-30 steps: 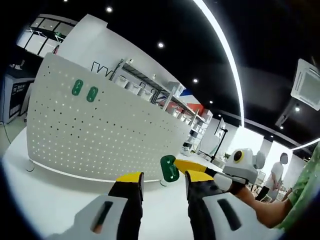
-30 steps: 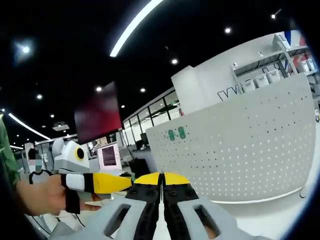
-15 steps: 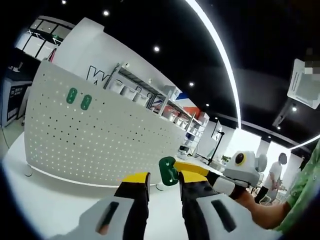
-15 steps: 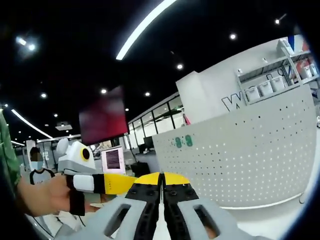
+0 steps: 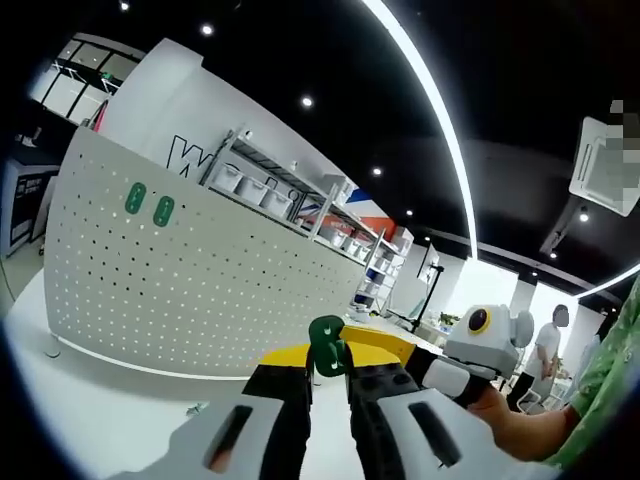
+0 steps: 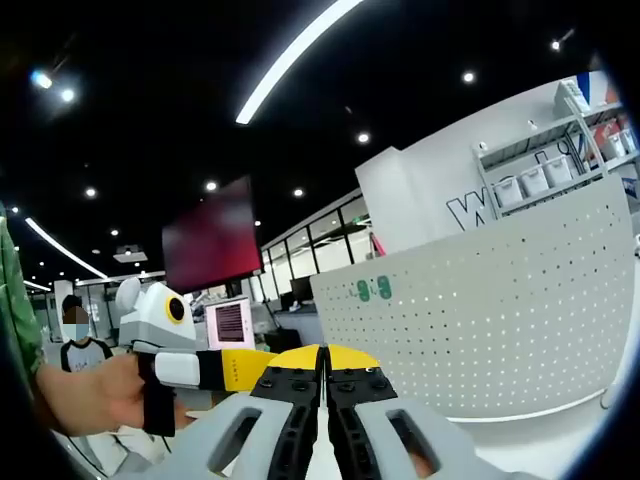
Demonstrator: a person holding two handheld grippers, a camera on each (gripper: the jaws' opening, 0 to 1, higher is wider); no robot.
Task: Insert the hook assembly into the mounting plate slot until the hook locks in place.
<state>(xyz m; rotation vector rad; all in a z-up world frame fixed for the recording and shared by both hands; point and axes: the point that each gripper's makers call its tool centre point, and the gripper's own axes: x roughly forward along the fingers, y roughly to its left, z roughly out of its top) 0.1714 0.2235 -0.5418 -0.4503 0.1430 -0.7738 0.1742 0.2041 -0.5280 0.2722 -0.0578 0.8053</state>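
Left tongs [image 5: 328, 372]: clenching the green hook [image 5: 326, 346] upright, ready for slotting.
Right tongs [image 6: 322, 362]: resting clenched, holding nothing.
Pegboard [image 5: 180, 290]: standing ahead, awaiting the hook.

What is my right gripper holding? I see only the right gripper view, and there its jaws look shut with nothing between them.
Observer: In the left gripper view, a green hook sits at the tip of the right gripper.
Operator: Where is the left gripper?
Observer: The hook stands at the left gripper's jaw tips; whether they grip it, I cannot tell.
Operator: Is anything lying below?
Observer: Yes, a small object lies on the white table before the pegboard.
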